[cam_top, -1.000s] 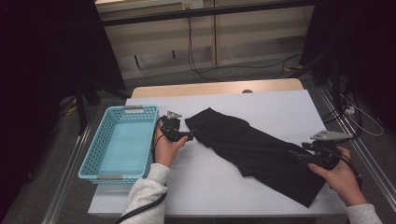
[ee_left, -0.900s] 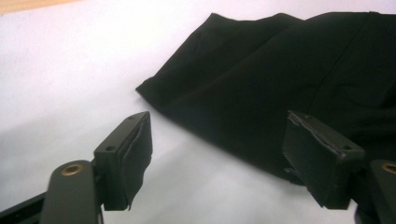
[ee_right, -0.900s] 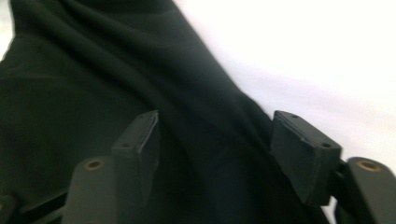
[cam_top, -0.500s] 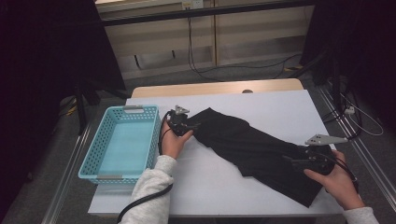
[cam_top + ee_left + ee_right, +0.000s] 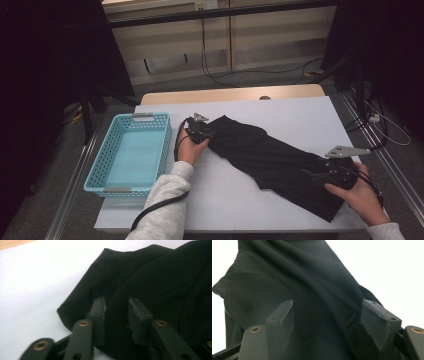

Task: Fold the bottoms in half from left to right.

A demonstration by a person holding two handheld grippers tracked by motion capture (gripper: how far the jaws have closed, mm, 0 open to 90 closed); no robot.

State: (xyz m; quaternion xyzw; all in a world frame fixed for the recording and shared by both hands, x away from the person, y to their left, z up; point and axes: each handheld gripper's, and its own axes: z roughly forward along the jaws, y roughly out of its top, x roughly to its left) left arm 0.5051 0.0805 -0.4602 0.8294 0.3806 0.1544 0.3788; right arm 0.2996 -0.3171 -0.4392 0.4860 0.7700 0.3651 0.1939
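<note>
- the white table [image 5: 280, 115] carries everything; a strip of bare wood shows along its far edge.
- the black garment [image 5: 270, 160] lies stretched slantwise across the table, from its far-left end near the table's middle down to the near-right corner; the cloth is rumpled, with long folds running its length.
- the blue basket [image 5: 134, 186] sits at the table's left edge, just beside the left hand, apart from the garment.
- the right gripper [image 5: 320, 176] lies low on the garment's near-right end, held by the right hand [image 5: 361, 192]; in the right gripper view [image 5: 329, 322] its jaws stand wide apart with a raised fold of cloth between them, neither pad pressing it.
- the left gripper [image 5: 204, 134] is at the garment's far-left end, held by the left hand [image 5: 189, 149] in a grey sleeve; in the left gripper view [image 5: 116, 315] its jaws are spread by a narrow gap above the cloth's edge, nothing pinched between them.
</note>
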